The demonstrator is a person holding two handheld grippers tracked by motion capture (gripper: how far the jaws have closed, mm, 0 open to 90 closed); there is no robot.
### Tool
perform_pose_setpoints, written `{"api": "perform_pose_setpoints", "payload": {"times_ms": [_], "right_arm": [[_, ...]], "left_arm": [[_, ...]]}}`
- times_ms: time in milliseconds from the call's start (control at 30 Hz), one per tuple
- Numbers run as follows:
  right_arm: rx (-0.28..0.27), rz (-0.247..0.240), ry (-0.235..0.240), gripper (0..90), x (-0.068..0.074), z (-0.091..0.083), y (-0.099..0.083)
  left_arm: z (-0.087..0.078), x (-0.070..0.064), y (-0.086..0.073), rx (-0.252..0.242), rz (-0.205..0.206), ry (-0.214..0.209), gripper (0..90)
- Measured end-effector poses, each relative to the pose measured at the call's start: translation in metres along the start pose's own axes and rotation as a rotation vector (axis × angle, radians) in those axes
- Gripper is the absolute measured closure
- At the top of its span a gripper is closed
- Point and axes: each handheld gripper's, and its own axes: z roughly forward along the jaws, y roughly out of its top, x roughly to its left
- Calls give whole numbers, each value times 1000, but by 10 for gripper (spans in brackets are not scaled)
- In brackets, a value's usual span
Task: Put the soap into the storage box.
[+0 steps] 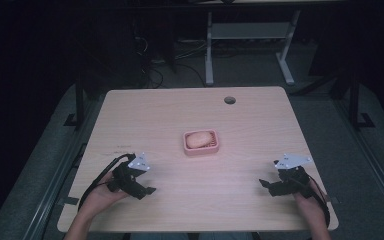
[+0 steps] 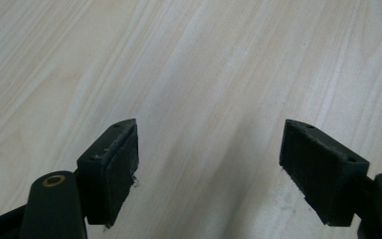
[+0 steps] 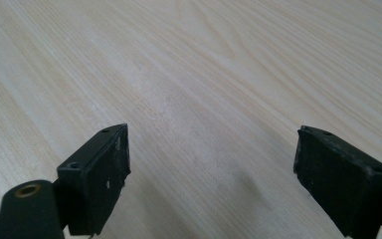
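Tongs [image 1: 149, 190] left [image 2: 209, 169] and right [image 1: 265, 184] [image 3: 211, 179] spread wide, unmarked pink dish [image 1: 200, 148] holding soap [image 1: 199, 139]

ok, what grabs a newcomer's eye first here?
The pink dish at the table's middle, holding a pale oval soap. Then the two black tongs near the front edge, left tongs and right tongs, both open over bare wood, apart from the dish.

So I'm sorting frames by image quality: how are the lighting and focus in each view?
High view: dim, the room around the table nearly black, the pink dish and the soap in it soft but readable. Left gripper view: bright even light, wood grain sharp, left tool casting a faint shadow between its open jaws. Right gripper view: the same brightness, right tool slightly soft up close.
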Motion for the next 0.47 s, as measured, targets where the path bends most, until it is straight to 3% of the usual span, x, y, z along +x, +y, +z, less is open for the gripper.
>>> {"api": "perform_pose_setpoints", "payload": {"times_ms": [233, 467], "right_arm": [[-4, -18, 5, 140, 2, -1, 1], [0, -37, 12, 140, 3, 2, 3]], "left_arm": [[-7, -7, -6, -28, -15, 27, 230], [-5, -5, -10, -39, -21, 39, 229]]}}
